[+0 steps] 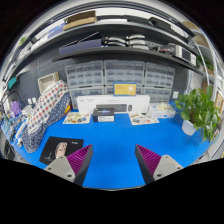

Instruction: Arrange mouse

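Hand-held gripper [108, 163] at bottom centre, fingers apart, empty, above blue counter [120, 145]. Mouse not discernible; possibly on black mat [58, 150], lower left. Judged light, rigid, smooth; grip across sides.

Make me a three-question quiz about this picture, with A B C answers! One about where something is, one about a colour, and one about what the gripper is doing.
1. Where is the potted plant?
A. between the fingers
B. on the table's far side, beyond the right finger
C. on the top shelf

2. What colour is the table top?
A. blue
B. red
C. white

3. What are the gripper fingers doing?
A. squeezing a mouse
B. squeezing the plant
C. standing apart, holding nothing

Answers:
1. B, its green leaves rise from a white pot on the table, beyond the right finger.
2. A, the table surface ahead of the fingers is bright blue.
3. C, only bare blue table shows in the gap between the two pink pads.
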Motion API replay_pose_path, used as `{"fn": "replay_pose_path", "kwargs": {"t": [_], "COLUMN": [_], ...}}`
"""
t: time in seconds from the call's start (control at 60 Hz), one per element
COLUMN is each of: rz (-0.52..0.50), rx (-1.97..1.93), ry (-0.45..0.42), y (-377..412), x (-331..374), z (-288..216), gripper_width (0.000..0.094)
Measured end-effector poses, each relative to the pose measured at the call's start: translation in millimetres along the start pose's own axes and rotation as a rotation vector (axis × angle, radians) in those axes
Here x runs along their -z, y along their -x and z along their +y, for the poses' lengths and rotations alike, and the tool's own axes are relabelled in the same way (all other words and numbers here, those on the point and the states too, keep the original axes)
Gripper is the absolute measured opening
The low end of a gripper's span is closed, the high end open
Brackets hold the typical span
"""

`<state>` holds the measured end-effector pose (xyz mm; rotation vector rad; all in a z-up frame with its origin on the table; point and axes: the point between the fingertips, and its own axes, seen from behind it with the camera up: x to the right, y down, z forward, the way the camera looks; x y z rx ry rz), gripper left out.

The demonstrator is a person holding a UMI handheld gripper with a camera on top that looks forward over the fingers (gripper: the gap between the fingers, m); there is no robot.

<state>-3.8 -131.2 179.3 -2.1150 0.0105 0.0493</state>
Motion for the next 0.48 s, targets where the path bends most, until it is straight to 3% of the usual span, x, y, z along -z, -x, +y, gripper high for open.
{"fn": "replay_pose_path", "kwargs": {"t": [0.483], "rz": [0.019], "rx": [-0.022], "ry": [0.022], "y": [-81], "x": [26], "z": [26], "gripper_width": [0.0849]}}
